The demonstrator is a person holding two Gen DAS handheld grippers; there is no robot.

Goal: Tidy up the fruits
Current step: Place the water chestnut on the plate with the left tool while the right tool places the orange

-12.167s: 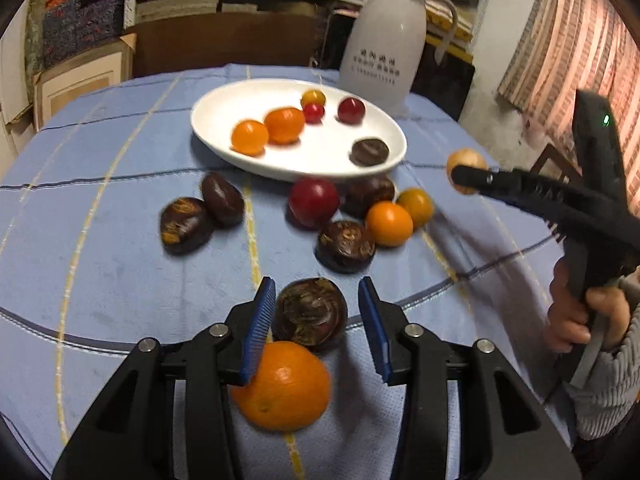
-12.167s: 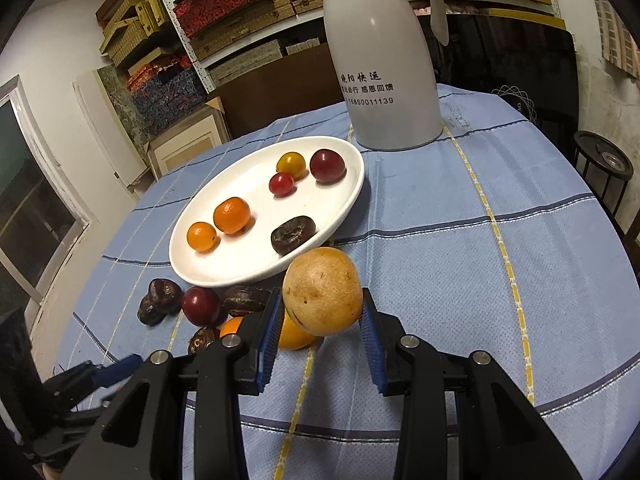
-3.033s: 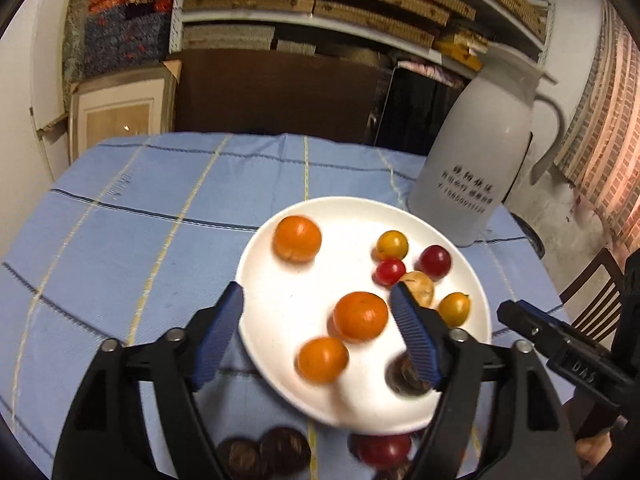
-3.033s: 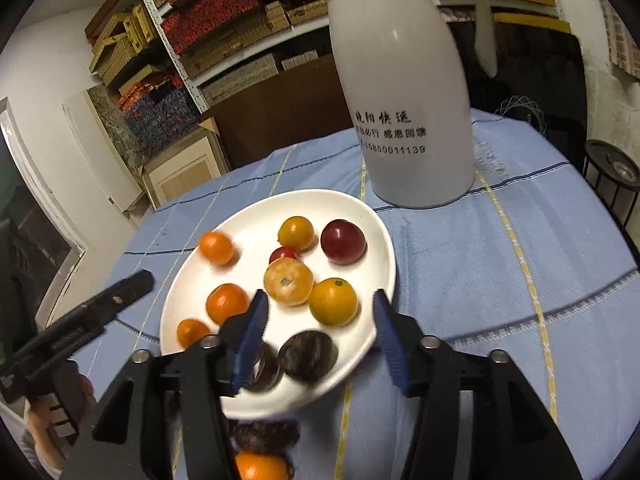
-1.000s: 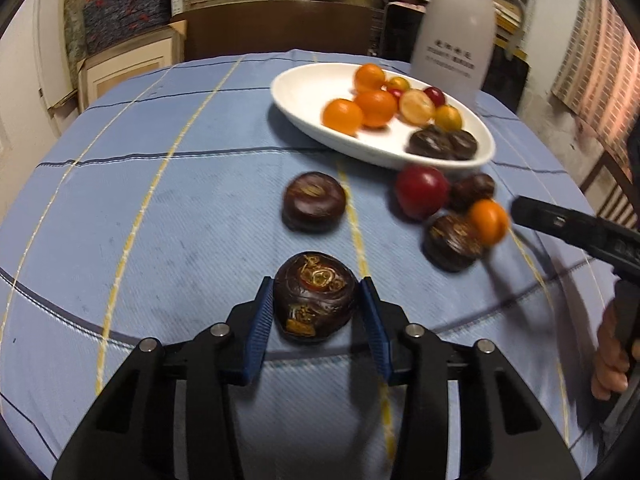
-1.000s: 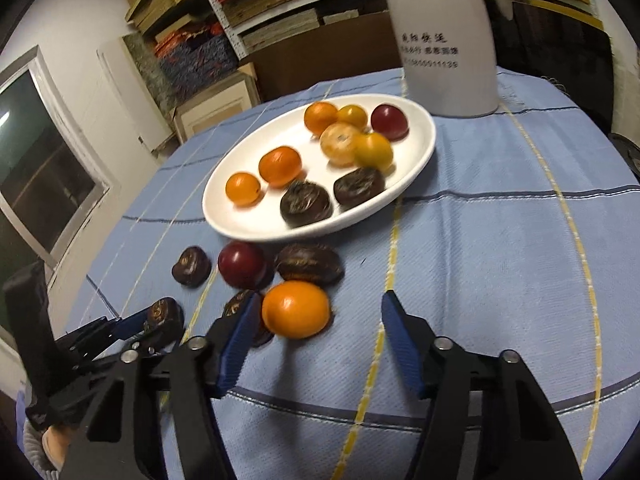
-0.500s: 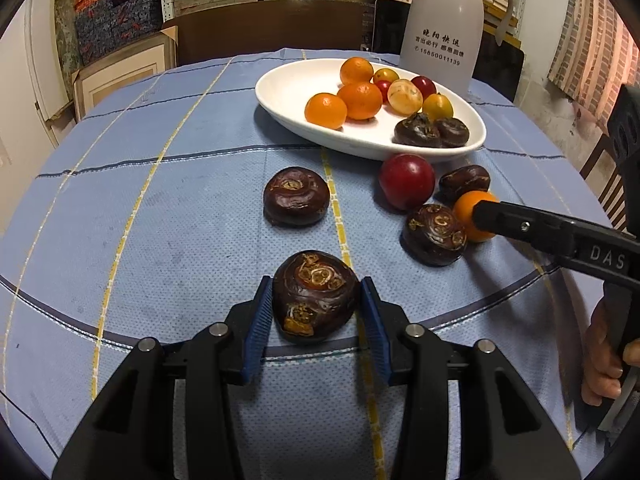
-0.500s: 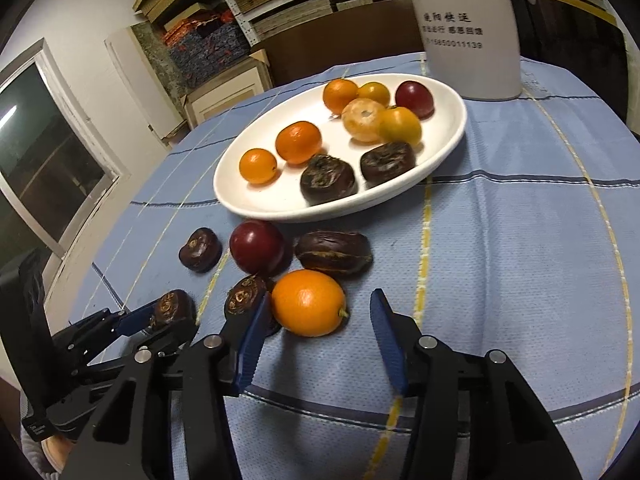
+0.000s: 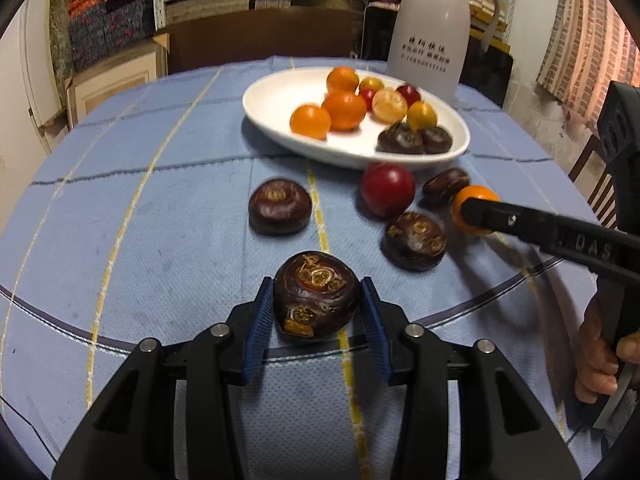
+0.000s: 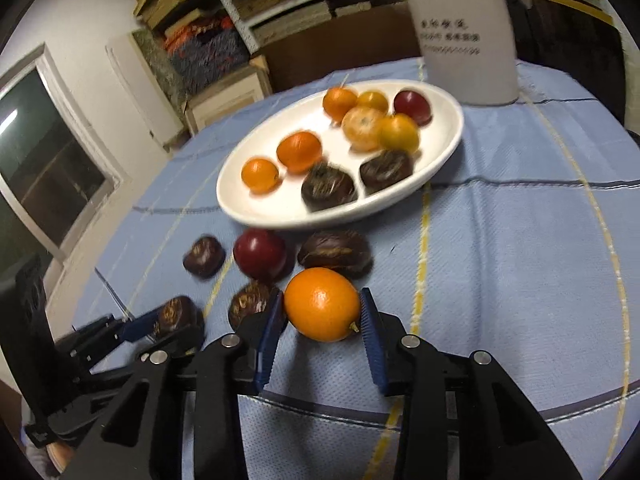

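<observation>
My left gripper (image 9: 316,304) is shut on a dark brown water chestnut (image 9: 316,296) just above the blue cloth. My right gripper (image 10: 322,314) has closed around an orange kumquat (image 10: 322,304), with both blue pads at its sides. The white plate (image 9: 276,100) at the back holds several oranges, small tomatoes and two dark chestnuts. On the cloth in front of it lie a red plum (image 9: 387,189), a dark date (image 9: 445,186) and two more chestnuts (image 9: 279,206) (image 9: 414,240). The right gripper shows in the left wrist view (image 9: 476,210).
A tall white thermos jug (image 9: 434,28) stands behind the plate at the right. The round table has a blue cloth with yellow stripes (image 9: 160,240). Shelves and boxes stand beyond the table, and a wooden chair (image 9: 596,176) at the right edge.
My right gripper's jaws have narrowed from wide open onto the orange kumquat. My left gripper still holds its chestnut and has lifted and moved slightly toward the plate.
</observation>
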